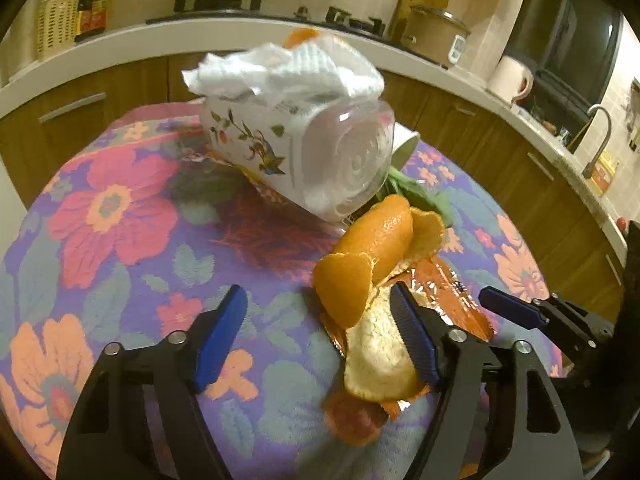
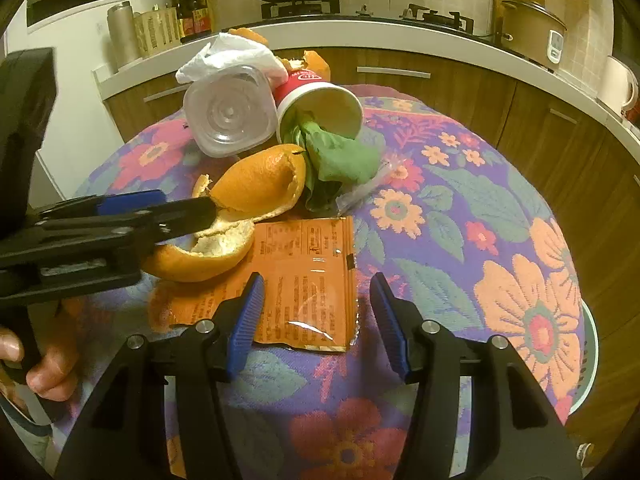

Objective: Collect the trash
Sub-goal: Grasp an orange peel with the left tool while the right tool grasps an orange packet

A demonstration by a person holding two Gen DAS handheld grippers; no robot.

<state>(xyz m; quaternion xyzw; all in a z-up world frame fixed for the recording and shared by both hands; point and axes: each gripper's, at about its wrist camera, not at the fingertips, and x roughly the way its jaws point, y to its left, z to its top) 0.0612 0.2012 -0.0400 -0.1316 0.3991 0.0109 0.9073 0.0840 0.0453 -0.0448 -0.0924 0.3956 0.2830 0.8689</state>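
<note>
A large orange peel (image 1: 380, 240) lies curled on an orange foil packet (image 2: 312, 280) on the flowered tablecloth. My left gripper (image 1: 316, 292) is open and low over the table. The peel sits between its fingers, against the right pad (image 1: 412, 332) and far from the left one. From the right wrist view, the left gripper (image 2: 190, 202) reaches in from the left with its tips at the peel (image 2: 256, 184). My right gripper (image 2: 317, 280) is open above the near part of the packet, its pads apart from it.
Behind the peel are a clear plastic jar (image 1: 304, 152) on its side with crumpled tissue (image 1: 288, 68) on top, a tipped red paper cup (image 2: 320, 108) with a green scrap (image 2: 344, 156), and a clear wrapper (image 2: 360, 192). A hand (image 2: 44, 372) holds the left gripper. Kitchen counter (image 1: 132, 42) curves behind.
</note>
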